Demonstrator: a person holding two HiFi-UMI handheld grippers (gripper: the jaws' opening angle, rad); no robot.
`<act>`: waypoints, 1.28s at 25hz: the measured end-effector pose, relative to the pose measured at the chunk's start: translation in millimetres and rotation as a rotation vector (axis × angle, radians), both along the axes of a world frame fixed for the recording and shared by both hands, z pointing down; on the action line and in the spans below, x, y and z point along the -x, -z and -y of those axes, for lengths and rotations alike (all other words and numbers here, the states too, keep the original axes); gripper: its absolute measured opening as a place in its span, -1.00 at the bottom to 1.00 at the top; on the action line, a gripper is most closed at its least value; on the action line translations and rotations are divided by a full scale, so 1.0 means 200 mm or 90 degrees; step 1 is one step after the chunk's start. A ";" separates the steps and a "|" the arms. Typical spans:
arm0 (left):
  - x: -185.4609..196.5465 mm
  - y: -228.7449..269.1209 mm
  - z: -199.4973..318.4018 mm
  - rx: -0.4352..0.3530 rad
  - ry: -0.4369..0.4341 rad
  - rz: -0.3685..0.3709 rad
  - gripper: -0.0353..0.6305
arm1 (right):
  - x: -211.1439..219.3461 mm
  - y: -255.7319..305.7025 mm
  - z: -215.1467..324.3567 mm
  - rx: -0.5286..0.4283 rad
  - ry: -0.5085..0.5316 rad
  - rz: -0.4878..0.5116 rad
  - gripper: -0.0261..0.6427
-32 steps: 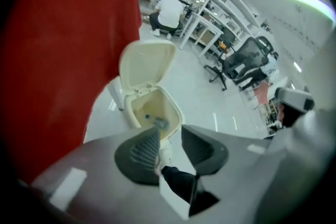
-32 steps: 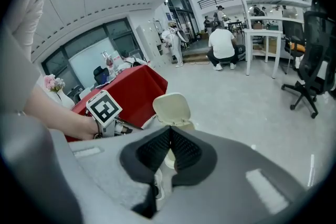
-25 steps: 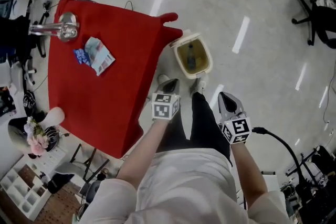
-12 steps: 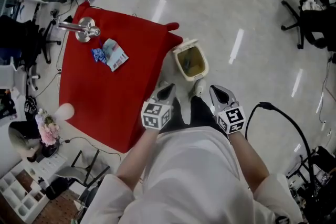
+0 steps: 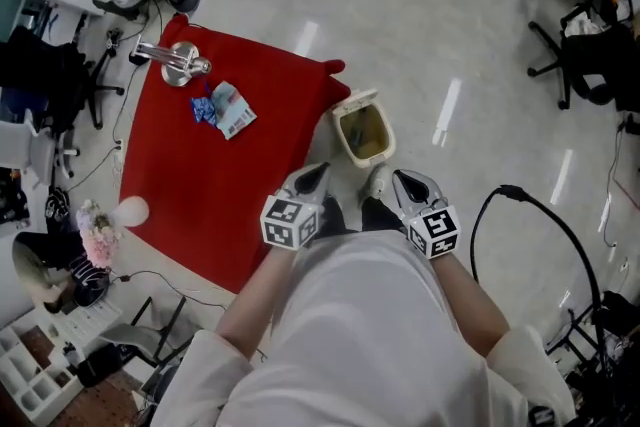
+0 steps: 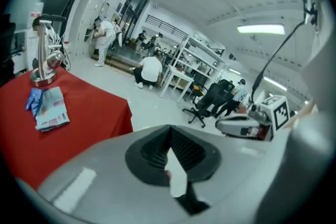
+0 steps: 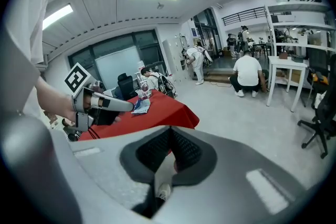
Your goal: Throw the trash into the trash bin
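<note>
Red cloth covers the counter [image 5: 200, 185], where two pieces of trash lie touching: a crumpled blue wrapper [image 5: 204, 107] and a pale printed packet [image 5: 236, 119], near one silver metal stand [image 5: 178, 63]. One cream plastic trash bin [image 5: 363, 133] stands open on the floor by the counter's corner. Left gripper [image 5: 314, 177] and right gripper [image 5: 406, 183] have jaws clenched on nothing, well apart from the trash. Best to open one, reach over, and pinch the packet's edge.

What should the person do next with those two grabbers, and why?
Probably swing the left gripper over to the wrappers on the red table and open its jaws. It and the right gripper are both shut and empty, held close to the body. The wrappers lie untouched on the cloth, and the trash bin waits on the floor by the table's corner.
</note>
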State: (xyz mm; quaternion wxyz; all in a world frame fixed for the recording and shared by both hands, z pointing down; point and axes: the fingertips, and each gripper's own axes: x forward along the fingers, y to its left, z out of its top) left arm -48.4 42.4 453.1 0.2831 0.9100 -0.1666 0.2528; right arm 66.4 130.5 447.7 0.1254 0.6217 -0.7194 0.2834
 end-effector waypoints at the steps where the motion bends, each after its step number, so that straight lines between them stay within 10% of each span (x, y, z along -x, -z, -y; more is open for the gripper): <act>1: 0.00 0.02 0.00 -0.005 -0.004 -0.003 -0.88 | 0.01 0.01 0.01 -0.003 0.001 -0.001 -0.92; 16: 0.08 0.01 0.12 -0.015 0.017 -0.003 -0.87 | 0.05 0.06 0.12 -0.011 0.016 -0.013 -0.92; 32: 0.57 -0.16 0.69 -0.059 0.173 0.087 -0.61 | 0.17 0.04 0.32 0.003 0.038 -0.023 -0.92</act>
